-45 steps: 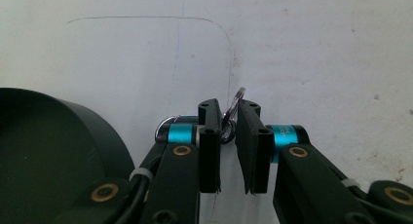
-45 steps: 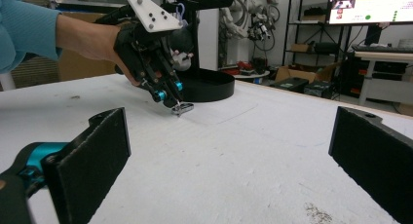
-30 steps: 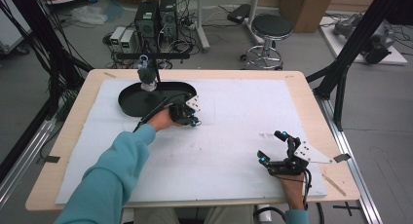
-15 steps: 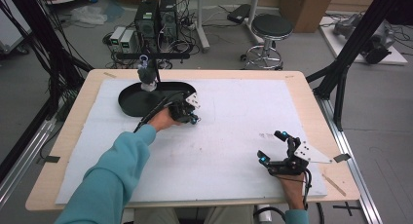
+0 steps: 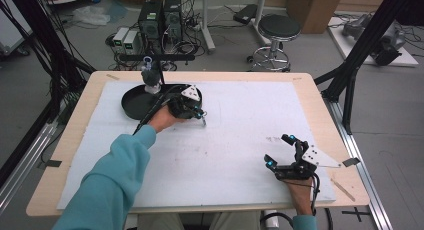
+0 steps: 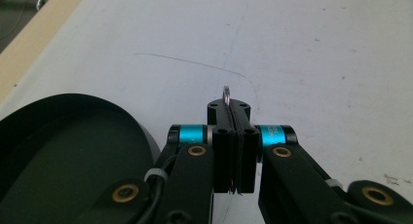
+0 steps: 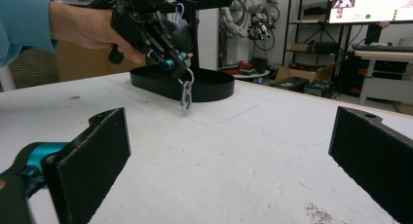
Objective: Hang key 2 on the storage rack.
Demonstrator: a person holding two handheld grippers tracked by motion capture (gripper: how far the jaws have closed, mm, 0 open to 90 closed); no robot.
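My left gripper (image 5: pixel 200 115) is shut on a small silver metal clip (image 5: pixel 204 121), just right of the black tray (image 5: pixel 131 102). In the left gripper view the jaws are pressed together (image 6: pixel 229 107), and the clip's thin edge (image 6: pixel 226 93) sticks out past them. From the right gripper view the clip (image 7: pixel 186 95) hangs below the left gripper (image 7: pixel 176 67), just above the white mat. My right gripper (image 5: pixel 278 150) rests near the front right of the table, open. Nothing lies between its pads (image 7: pixel 100 156).
The black oval tray (image 7: pixel 209 90) carries an upright post with a crossbar (image 5: pixel 157 56), from which a small bluish clip (image 5: pixel 147 65) hangs. A white mat (image 5: pixel 235 140) covers the wooden table. Computers, cables and a stool stand on the floor beyond the far edge.
The left hand has lifted slightly with the clip held in its jaws. The right gripper has stayed where it was.
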